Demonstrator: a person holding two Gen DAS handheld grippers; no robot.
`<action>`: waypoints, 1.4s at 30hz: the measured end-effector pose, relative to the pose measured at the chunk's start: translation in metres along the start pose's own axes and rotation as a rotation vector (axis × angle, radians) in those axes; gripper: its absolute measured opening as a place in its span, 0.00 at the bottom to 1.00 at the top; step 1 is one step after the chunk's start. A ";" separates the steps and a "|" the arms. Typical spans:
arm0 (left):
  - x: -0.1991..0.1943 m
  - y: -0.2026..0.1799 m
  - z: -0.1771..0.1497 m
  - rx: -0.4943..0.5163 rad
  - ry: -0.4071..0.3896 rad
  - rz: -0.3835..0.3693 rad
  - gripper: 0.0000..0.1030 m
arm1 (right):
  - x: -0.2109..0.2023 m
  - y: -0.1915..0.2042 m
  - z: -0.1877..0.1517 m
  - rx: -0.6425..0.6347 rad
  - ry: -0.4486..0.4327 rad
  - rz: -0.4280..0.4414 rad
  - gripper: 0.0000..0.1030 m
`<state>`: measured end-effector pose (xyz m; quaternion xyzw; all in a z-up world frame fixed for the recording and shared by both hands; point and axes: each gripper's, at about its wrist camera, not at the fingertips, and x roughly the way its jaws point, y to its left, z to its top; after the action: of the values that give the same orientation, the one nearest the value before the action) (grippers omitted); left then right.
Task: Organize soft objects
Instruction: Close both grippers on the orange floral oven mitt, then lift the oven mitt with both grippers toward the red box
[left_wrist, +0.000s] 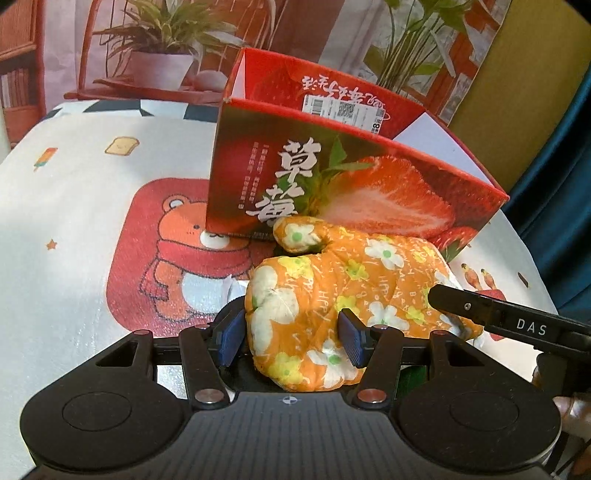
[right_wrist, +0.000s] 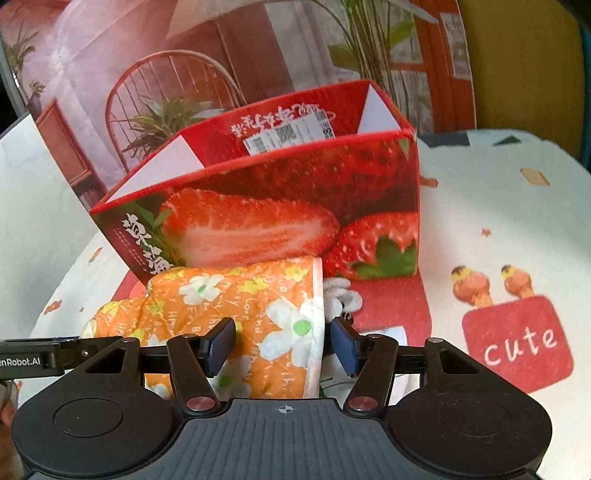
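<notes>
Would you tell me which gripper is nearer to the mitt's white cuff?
Right. The right gripper straddles the mitt at its cuff. The left gripper pinches the rounded fingertip end, opposite the cuff.

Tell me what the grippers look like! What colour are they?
Both are mostly black. The left gripper and right gripper each have two dark blue ribbed pads, black linkage bars with silver rivets, a ridged base with a small crosshair mark and two round discs. White letters read "DAS" on the right one and "nRobot.AI" on the left one.
</notes>
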<state>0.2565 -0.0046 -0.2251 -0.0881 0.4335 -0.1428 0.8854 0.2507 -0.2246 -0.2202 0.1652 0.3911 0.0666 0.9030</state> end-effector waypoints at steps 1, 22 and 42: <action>0.001 0.001 -0.001 -0.006 0.003 -0.005 0.56 | 0.001 -0.001 0.000 0.008 0.003 0.005 0.55; 0.007 0.006 -0.007 -0.025 0.008 -0.010 0.56 | -0.027 0.046 0.010 -0.226 -0.115 0.020 0.43; -0.011 0.006 -0.002 -0.028 -0.031 -0.003 0.30 | -0.030 0.060 0.010 -0.320 -0.113 0.051 0.07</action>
<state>0.2491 0.0043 -0.2197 -0.1034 0.4216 -0.1368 0.8904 0.2380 -0.1785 -0.1721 0.0328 0.3199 0.1413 0.9363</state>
